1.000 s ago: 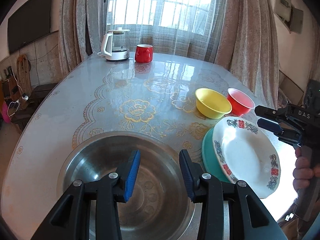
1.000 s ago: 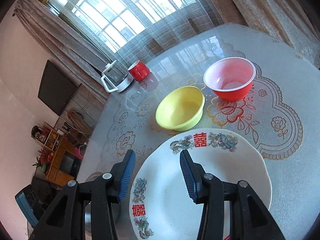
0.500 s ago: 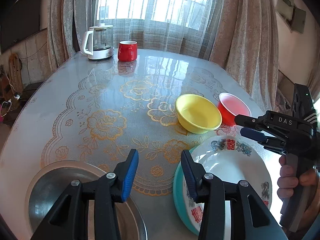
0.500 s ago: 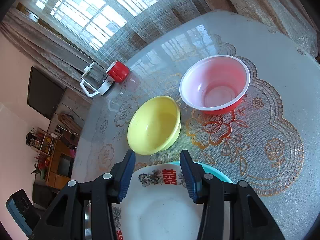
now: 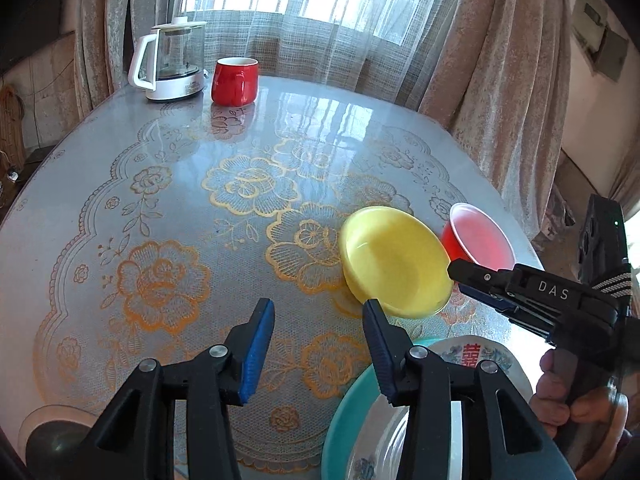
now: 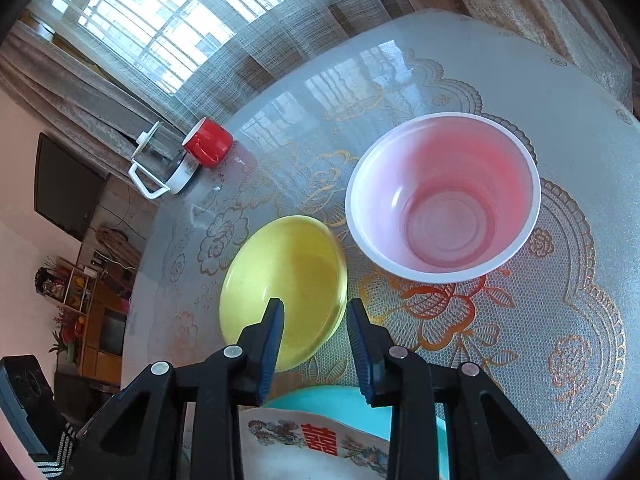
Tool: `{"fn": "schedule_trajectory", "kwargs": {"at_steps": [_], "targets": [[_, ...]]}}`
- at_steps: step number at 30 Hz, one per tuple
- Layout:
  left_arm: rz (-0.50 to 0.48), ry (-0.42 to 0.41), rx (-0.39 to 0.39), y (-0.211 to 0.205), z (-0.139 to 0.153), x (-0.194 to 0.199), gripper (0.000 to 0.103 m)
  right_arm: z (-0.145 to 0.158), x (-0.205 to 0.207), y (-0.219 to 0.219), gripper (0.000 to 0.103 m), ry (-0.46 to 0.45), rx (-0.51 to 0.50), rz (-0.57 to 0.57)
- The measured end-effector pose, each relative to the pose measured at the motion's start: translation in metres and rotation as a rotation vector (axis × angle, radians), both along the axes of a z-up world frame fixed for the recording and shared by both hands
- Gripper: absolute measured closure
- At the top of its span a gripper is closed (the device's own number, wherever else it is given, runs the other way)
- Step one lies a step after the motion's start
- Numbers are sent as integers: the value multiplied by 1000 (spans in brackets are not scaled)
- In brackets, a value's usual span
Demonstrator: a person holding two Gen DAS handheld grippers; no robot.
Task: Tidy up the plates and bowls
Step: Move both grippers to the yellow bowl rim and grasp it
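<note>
While the white plate [image 5: 476,364] already sits on the teal plate [image 6: 352,402], the yellow bowl [image 6: 284,280] and red bowl [image 6: 440,196] stand apart (unstacked); right gripper [image 6: 316,320] straddles the yellow rim, jaws apart, left gripper [image 5: 318,320] spread, empty.

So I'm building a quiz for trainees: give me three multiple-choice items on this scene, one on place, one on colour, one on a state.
1. The white patterned plate lies on:
A. a teal plate
B. the yellow bowl
C. the kettle

2. The mug by the kettle is:
A. blue
B. red
C. green

3. The right tool is:
A. shut on a bowl
B. open
C. out of view

Key: A, teal rim shows beneath it; B, plainly red; B, its fingers stand apart, holding nothing.
</note>
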State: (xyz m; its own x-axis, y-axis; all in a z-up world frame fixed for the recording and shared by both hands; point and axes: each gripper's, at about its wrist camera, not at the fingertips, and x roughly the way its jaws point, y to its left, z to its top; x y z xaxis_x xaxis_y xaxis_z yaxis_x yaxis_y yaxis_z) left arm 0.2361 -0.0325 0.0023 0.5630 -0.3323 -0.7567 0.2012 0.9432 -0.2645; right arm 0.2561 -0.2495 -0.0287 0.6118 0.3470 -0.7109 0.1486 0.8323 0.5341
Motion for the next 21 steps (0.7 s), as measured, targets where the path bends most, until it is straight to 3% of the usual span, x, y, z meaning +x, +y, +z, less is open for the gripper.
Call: {"fn": "schedule_trajectory", "kwargs": {"at_steps": [3, 12, 14, 16, 21], "targets": [[-22, 25, -31, -7, -3, 14, 57, -3, 4, 2, 73, 10, -15, 4], [-71, 83, 16, -32, -18, 43, 59, -16, 8, -1, 73, 49, -13, -11], [-79, 117, 28, -38, -26, 51, 63, -20, 12, 2, 79, 57, -14, -1], [-93, 138, 7, -42, -31, 53, 76, -25, 14, 5, 85, 71, -21, 16], [-123, 59, 22, -46, -19, 40, 82, -22, 9, 9, 86, 50, -62, 31]]}}
